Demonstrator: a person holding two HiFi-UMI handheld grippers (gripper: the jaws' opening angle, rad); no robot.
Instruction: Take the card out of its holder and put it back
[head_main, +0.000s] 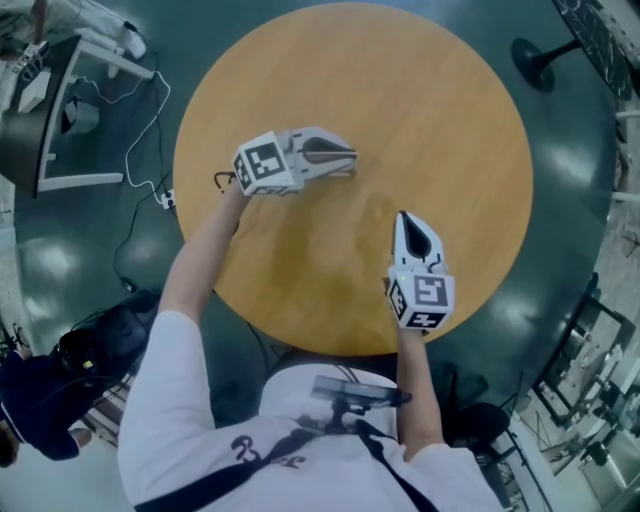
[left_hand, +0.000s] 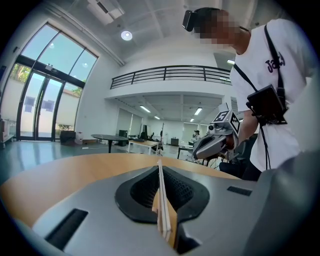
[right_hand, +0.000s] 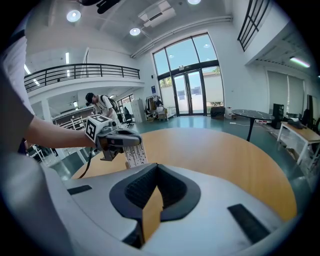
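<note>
The left hand-held gripper (head_main: 350, 158) pinches the card (right_hand: 135, 154) above the bench (head_main: 450, 120), the right hand-held gripper (head_main: 401, 216) closed and empty; a shallow pinch could let the card slip.

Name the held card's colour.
White card with dark print; clearest in right gripper view.

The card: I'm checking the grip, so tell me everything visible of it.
The card is thin, flat and white, with rows of small dark print. The left gripper is shut on its upper part; it hangs below the jaws over the wooden table. Edge-on in the left gripper view it is a pale sliver. Its lower edge is hidden, so table contact is unclear.
</note>
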